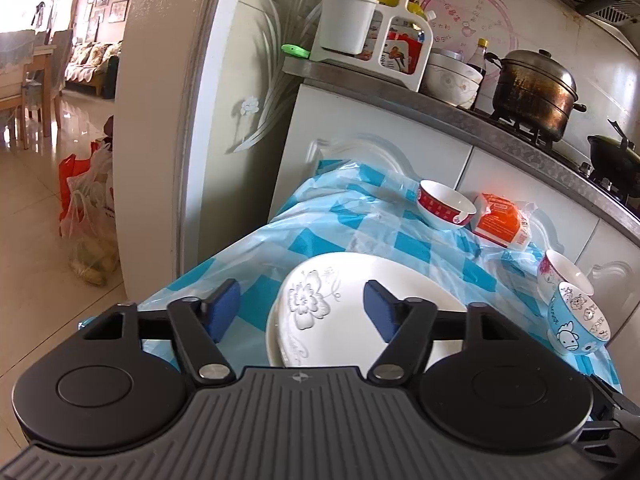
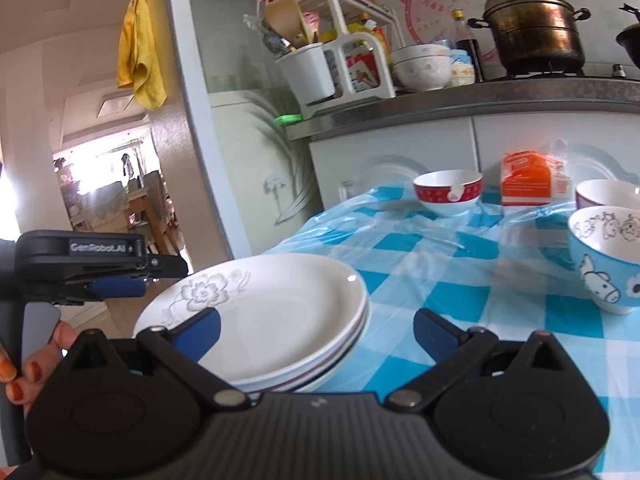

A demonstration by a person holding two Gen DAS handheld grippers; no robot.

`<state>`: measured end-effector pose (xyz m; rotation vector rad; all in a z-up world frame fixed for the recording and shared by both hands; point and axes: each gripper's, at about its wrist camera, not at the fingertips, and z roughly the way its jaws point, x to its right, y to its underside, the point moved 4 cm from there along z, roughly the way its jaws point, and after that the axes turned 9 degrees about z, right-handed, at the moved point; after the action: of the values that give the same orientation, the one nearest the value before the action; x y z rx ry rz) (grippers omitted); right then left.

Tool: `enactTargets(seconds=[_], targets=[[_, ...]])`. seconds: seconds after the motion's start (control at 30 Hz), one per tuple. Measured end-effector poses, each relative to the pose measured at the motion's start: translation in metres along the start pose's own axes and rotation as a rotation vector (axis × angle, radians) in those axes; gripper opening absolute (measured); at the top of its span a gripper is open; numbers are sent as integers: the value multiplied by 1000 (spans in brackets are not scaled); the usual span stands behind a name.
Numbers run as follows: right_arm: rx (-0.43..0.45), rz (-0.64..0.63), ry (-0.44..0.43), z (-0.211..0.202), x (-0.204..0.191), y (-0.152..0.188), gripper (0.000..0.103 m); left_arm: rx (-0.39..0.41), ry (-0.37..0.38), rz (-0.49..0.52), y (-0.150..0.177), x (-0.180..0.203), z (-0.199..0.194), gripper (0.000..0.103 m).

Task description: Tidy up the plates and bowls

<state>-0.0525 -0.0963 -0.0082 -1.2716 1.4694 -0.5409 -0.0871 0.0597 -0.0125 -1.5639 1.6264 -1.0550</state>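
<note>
A stack of white plates (image 1: pixel 320 300) (image 2: pixel 272 312) with a grey flower print rests on the blue-checked tablecloth (image 1: pixel 360 216) (image 2: pixel 460 280). My left gripper (image 1: pixel 302 308) is open, its blue pads standing wide on either side of the stack's left rim without touching it. My right gripper (image 2: pixel 316 330) is open too, with the stack's right rim between its spread fingers. A red-banded bowl (image 1: pixel 444 210) (image 2: pixel 448 192) sits at the far side. A blue cartoon bowl (image 1: pixel 576 324) (image 2: pixel 608 264) and a pink-patterned bowl (image 1: pixel 560 276) (image 2: pixel 608 196) stand at the right.
An orange packet (image 1: pixel 500 220) (image 2: pixel 528 184) lies behind the bowls against the white cabinets. The counter above carries a utensil rack (image 1: pixel 372 28), stacked bowls (image 2: pixel 420 64) and a steamer pot (image 1: pixel 532 92). Bags (image 1: pixel 88 216) sit on the floor at left. A person's hand (image 2: pixel 36 360) holds the left gripper.
</note>
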Motion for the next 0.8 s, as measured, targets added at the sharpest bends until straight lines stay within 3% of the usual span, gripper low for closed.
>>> enactTargets(seconds=[0.13, 0.8], targets=[[26, 15, 21, -6, 9, -3, 102, 11, 10, 17, -1, 7, -3, 97], [171, 164, 111, -50, 70, -23, 102, -2, 91, 129, 1, 72, -12, 102]])
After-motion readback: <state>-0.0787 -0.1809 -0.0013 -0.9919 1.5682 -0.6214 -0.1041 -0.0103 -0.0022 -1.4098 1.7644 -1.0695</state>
